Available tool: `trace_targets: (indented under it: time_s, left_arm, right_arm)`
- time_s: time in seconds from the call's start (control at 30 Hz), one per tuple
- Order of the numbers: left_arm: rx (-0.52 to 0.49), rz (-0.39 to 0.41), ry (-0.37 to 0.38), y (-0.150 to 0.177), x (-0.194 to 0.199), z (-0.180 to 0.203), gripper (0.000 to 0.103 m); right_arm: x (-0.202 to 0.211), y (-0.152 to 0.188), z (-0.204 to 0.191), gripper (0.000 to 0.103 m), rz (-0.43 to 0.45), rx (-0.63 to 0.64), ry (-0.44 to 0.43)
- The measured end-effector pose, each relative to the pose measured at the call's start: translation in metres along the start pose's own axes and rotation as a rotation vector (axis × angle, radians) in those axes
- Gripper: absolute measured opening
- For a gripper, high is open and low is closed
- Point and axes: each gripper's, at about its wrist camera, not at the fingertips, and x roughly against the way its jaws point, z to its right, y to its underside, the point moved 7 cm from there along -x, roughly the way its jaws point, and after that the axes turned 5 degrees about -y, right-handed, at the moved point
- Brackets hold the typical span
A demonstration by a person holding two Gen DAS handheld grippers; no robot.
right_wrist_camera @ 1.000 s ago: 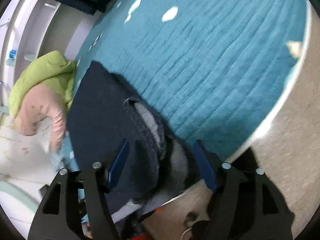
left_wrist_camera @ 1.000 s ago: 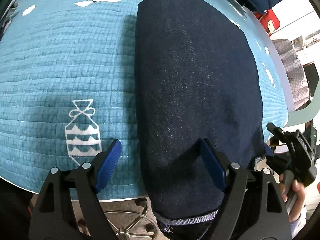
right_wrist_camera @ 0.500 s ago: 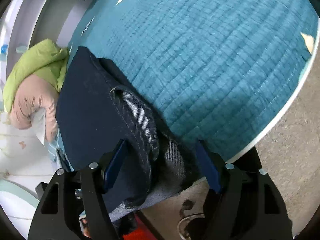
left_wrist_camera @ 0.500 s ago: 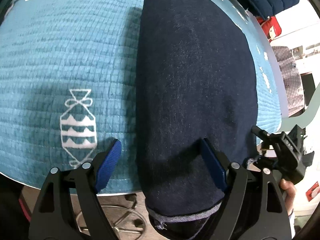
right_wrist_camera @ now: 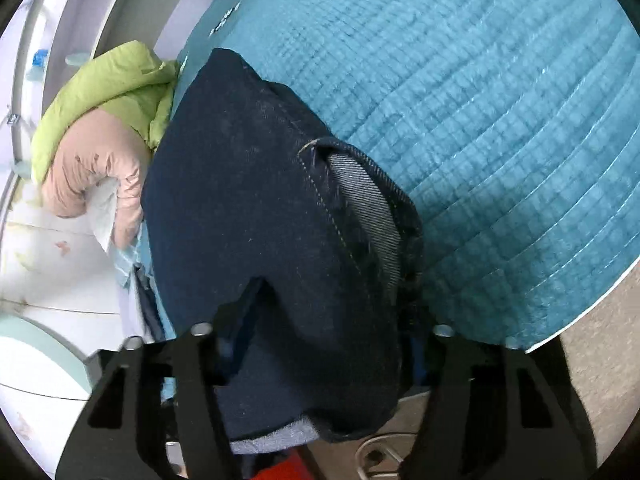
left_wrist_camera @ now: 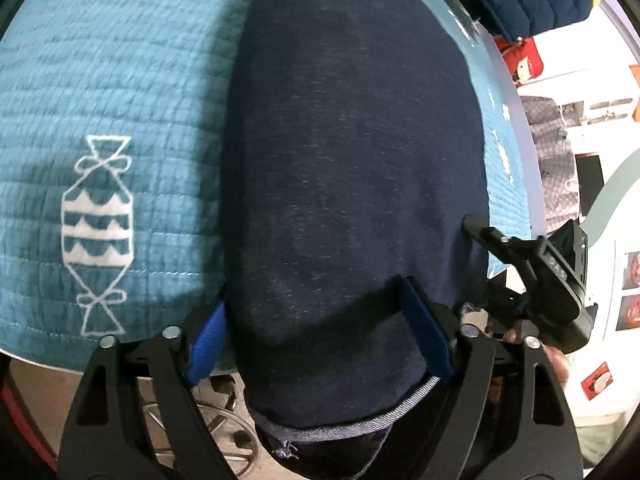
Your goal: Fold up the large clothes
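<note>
Teal quilted cover point(left_wrist_camera: 120, 80) — beige floor point(right_wrist_camera: 592, 380)

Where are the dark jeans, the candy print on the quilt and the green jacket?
dark jeans point(left_wrist_camera: 352, 168): left wrist view, middle of the folded denim.
candy print point(left_wrist_camera: 97, 232): left wrist view, its striped body.
green jacket point(right_wrist_camera: 108, 88): right wrist view, its upper bulge.

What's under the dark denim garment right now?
The dark denim garment lies on the teal quilted cover, its near end hanging over the edge. Whatever sits beneath the fabric itself is covered and cannot be seen.
</note>
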Motion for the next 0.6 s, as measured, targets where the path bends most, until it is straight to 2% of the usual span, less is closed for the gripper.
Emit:
trace_targets:
  time_s: [0.03, 0.1, 0.17, 0.27, 0.37, 0.6]
  left_arm:
    - [-0.018, 0.008, -0.01, 0.0, 0.001, 0.003, 0.069]
    - [-0.071, 0.029, -0.029, 0.0, 0.006, 0.009, 0.058]
    - [-0.126, 0.063, -0.04, 0.001, 0.016, 0.013, 0.049]
    - [-0.212, 0.133, -0.042, -0.002, 0.042, 0.023, 0.04]
    - [-0.247, 0.197, -0.042, -0.011, 0.066, 0.036, 0.037]
    - [-0.236, 0.316, 0.045, -0.031, 0.143, 0.033, 0.036]
  right_arm:
    - [0.003, -0.001, -0.007, 0.029, 0.013, 0.012, -0.033]
    - [0.011, 0.0, -0.025, 0.023, 0.035, 0.098, -0.012]
    - [0.015, 0.003, -0.043, 0.021, 0.056, 0.164, 0.003]
    - [0.026, 0.002, -0.079, 0.019, 0.084, 0.232, -0.019]
    - [0.034, 0.004, -0.116, 0.019, 0.099, 0.302, -0.05]
    - [0.051, 0.02, -0.201, 0.019, 0.136, 0.469, -0.119]
